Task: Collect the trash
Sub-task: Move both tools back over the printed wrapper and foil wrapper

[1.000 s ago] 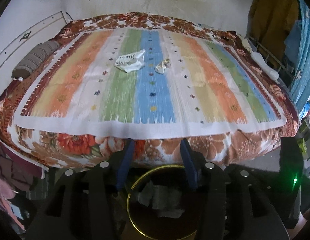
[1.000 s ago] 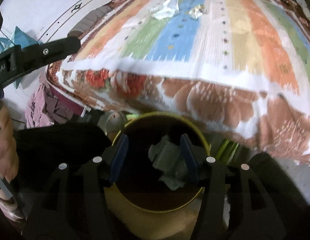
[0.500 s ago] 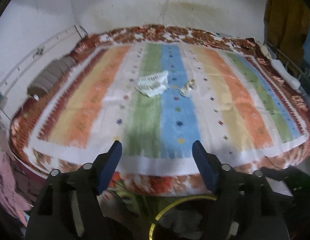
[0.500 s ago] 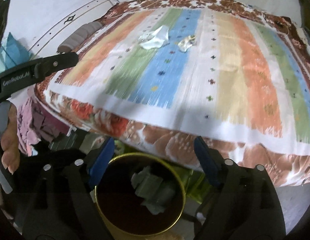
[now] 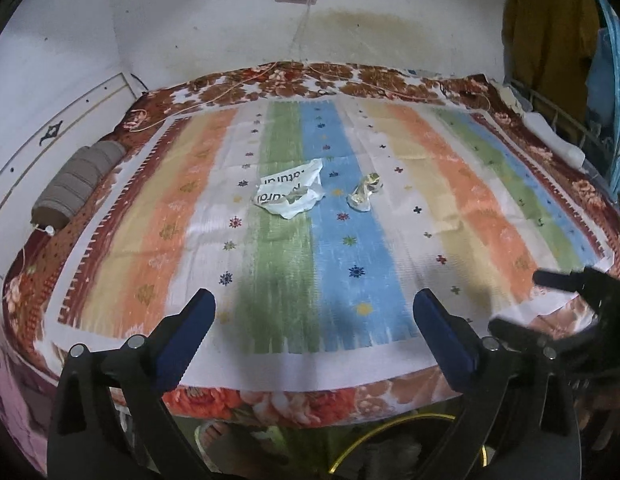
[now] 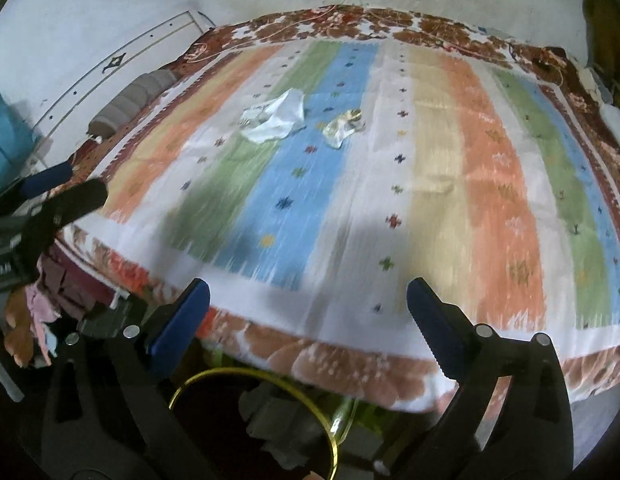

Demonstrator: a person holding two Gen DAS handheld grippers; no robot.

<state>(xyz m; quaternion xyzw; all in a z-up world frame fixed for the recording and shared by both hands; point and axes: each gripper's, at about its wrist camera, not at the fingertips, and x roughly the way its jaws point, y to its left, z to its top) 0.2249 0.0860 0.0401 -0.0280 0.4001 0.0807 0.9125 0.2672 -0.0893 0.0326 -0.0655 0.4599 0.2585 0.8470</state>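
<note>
Trash lies well ahead of both pairs of fingers, out on the striped bedspread [image 5: 450,208]. Seen from the left wrist, the left gripper [image 5: 314,320] has its blue-padded fingers [image 5: 186,332] spread wide with nothing between them, hanging over the near edge of the bed. A crumpled white wrapper [image 5: 292,192] with dark lettering rests on the green stripe, far beyond the fingertips and slightly toward the left finger's side of the gap. Just beside it, apart by a narrow strip of blue stripe, sits a smaller crinkled foil scrap [image 5: 364,194], nearer the middle of the gap and leaning toward the right finger's side.

From the right wrist, the right gripper [image 6: 308,312] is likewise spread wide and empty, its fingers [image 6: 434,328] over the floral border of the bed. Here the white wrapper [image 6: 276,120] appears far ahead and just inside the left finger's line, with the foil scrap [image 6: 344,128] beside it, closer to the centre of the gap. This view is somewhat blurred.

Below and behind the right fingertips stands a round bin [image 6: 330,444] with a gold rim, holding some greyish crumpled pieces [image 6: 282,420]. Its rim [image 5: 390,432] also shows low in the left view, under the bed's edge. A grey bolster [image 5: 76,184] lies along the bed's far left side.
</note>
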